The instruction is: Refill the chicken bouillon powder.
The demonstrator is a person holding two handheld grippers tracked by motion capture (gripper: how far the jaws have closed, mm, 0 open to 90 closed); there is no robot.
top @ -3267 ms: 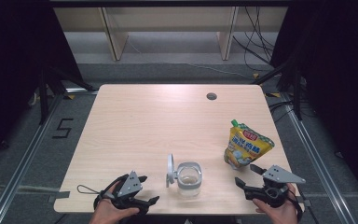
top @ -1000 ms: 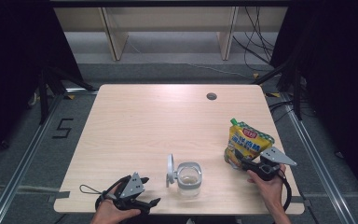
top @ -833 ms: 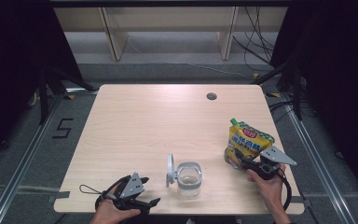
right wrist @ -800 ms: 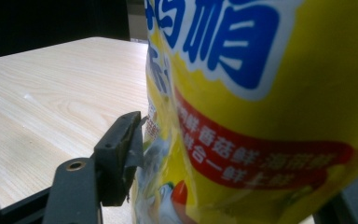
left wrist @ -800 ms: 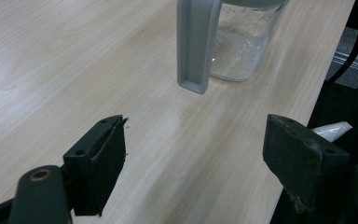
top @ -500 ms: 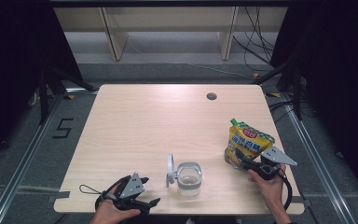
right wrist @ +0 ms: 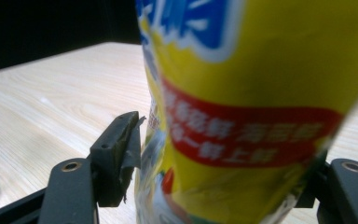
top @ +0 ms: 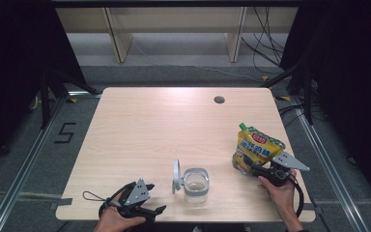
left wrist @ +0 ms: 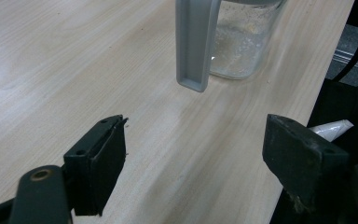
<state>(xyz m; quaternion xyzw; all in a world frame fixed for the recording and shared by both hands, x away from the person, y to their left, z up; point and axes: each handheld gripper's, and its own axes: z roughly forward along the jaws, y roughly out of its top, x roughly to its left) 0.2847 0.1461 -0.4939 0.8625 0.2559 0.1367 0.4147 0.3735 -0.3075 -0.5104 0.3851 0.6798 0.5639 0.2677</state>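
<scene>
Your right gripper (top: 249, 166) is at the bottom of the yellow pouch (top: 256, 152), which stands near the table's (top: 174, 125) right front edge. In the right gripper view the pouch sits between the jaws; they've just been opening a bit, and I can't tell if the pads press it. Your left gripper (left wrist: 200, 154) rests wide open near the clear jar (top: 195, 183), gripping nothing.

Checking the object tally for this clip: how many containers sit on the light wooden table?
2: a clear glass jar with its grey hinged lid open, near the front edge; a yellow stand-up pouch, front right.
</scene>
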